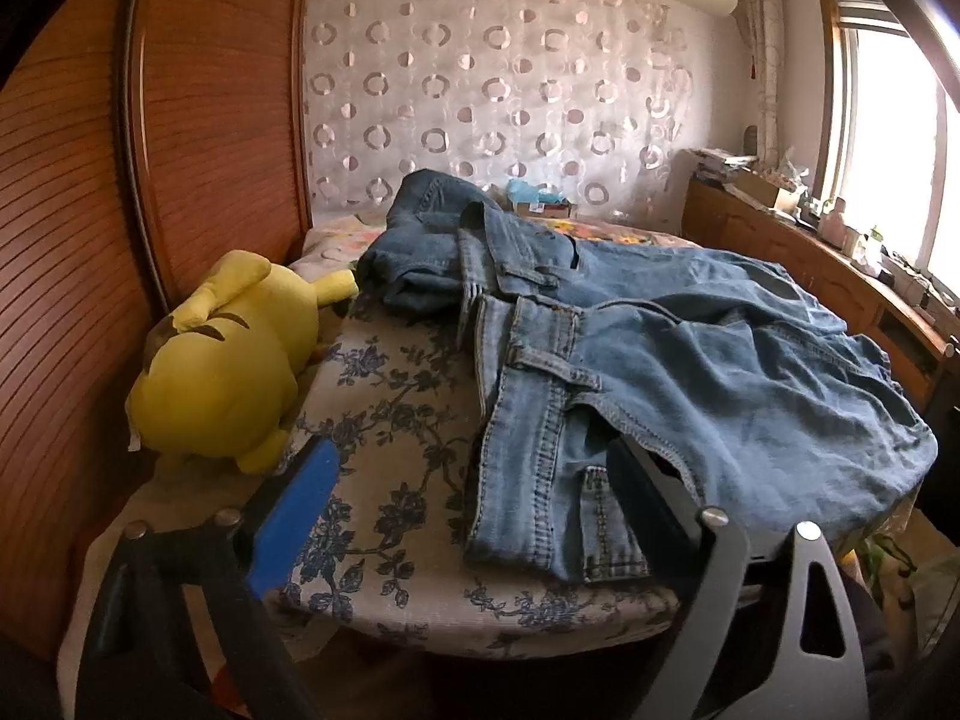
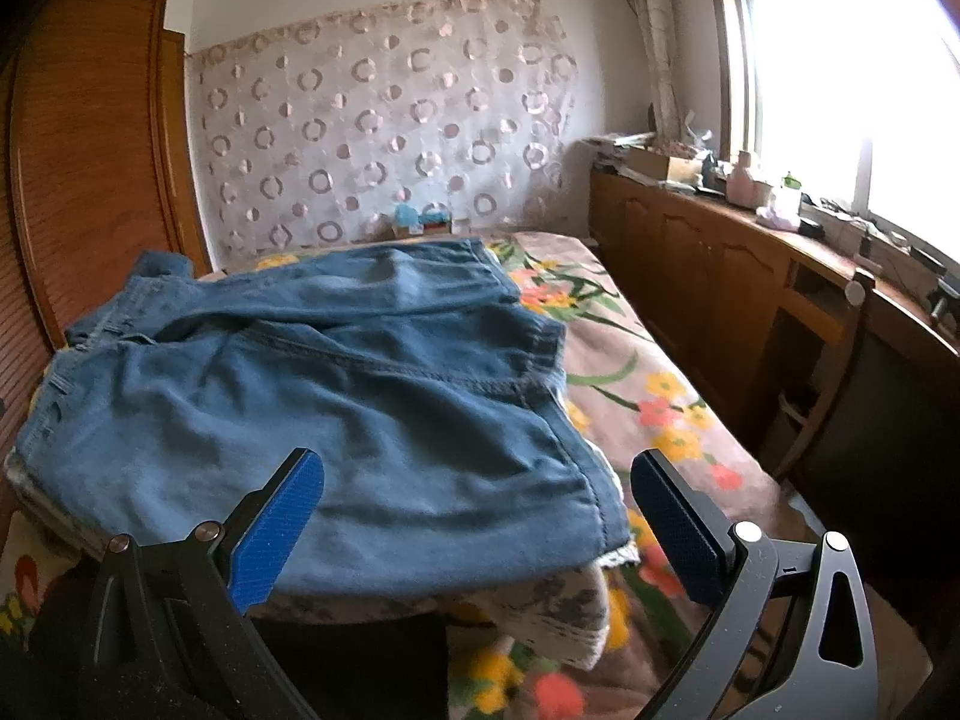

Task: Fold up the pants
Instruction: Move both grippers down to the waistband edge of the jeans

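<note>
Blue denim pants [image 1: 690, 372] lie folded over in layers on a white pad with a blue flower print [image 1: 390, 396], waistband and belt loops towards the left. My left gripper [image 1: 471, 462] is open just above the near waistband corner. Its blue-padded finger [image 1: 300, 504] hangs over the bare pad and its dark finger [image 1: 636, 492] lies over the denim, and neither presses on the cloth. In the right wrist view the pants [image 2: 336, 384] spread ahead, and my right gripper [image 2: 480, 510] stands open with the near right corner between its blue pads [image 2: 282, 528] but not pinched.
A yellow plush toy [image 1: 222, 360] lies at the pad's left edge against a wooden wardrobe [image 1: 210, 120]. The pad rests on a bed with a flowered sheet [image 2: 630, 372]. A long wooden cabinet [image 2: 690, 252] with clutter runs under the window on the right.
</note>
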